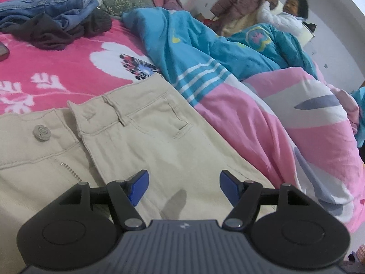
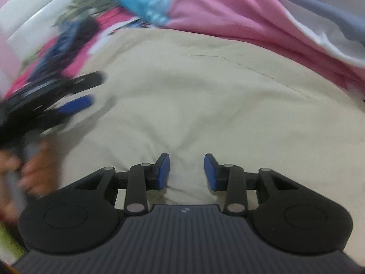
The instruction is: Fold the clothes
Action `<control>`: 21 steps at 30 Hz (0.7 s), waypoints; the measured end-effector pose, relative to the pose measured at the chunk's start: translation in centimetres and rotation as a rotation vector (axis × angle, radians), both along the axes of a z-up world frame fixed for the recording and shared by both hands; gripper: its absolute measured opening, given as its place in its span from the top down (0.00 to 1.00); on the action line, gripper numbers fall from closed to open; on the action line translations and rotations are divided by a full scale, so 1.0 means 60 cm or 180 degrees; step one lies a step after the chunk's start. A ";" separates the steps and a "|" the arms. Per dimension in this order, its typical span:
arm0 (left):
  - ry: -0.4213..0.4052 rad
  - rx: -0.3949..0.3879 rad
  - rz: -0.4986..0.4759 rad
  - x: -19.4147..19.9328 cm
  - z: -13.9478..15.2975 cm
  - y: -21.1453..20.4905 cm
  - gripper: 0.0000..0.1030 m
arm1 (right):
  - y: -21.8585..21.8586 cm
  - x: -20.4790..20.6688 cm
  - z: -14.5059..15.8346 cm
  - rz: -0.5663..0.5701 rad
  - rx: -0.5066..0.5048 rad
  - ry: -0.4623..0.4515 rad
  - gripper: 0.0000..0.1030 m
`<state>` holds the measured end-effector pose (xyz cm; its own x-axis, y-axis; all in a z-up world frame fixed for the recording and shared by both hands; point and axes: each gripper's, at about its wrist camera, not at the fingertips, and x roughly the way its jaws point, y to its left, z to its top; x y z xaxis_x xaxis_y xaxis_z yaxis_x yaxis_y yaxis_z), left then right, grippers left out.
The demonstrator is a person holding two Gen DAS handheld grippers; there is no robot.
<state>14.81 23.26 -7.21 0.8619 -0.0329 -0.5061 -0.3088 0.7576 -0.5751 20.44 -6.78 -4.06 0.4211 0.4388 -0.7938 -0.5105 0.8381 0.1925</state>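
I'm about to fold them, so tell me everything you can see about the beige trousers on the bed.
The beige trousers look like fine-ribbed cotton, spread flat and front-up on the pink floral bedsheet. The waistband is undone: a metal button sits on one flap, zipper teeth show below, plus a belt loop and a small welt pocket. Their far edge meets the pink and blue quilt. Neither hand-held gripper grips them.

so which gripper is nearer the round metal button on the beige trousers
Left. The left gripper hovers just below-right of the round metal button; the right gripper sits over plain beige trousers, no button in view.
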 end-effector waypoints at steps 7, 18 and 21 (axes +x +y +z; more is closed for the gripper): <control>-0.0034 0.0110 0.0050 -0.008 0.007 0.001 0.30 | 0.053 0.080 -0.023 -0.0295 0.0070 -0.0292 0.67; -0.0122 0.0485 -0.0220 -0.005 0.021 -0.042 0.25 | -0.085 -0.001 0.034 -0.0473 0.0361 -0.0387 0.67; -0.0156 0.0532 -0.0354 -0.003 0.020 -0.057 0.22 | -0.195 0.042 0.023 -0.1100 -0.0016 -0.0725 0.67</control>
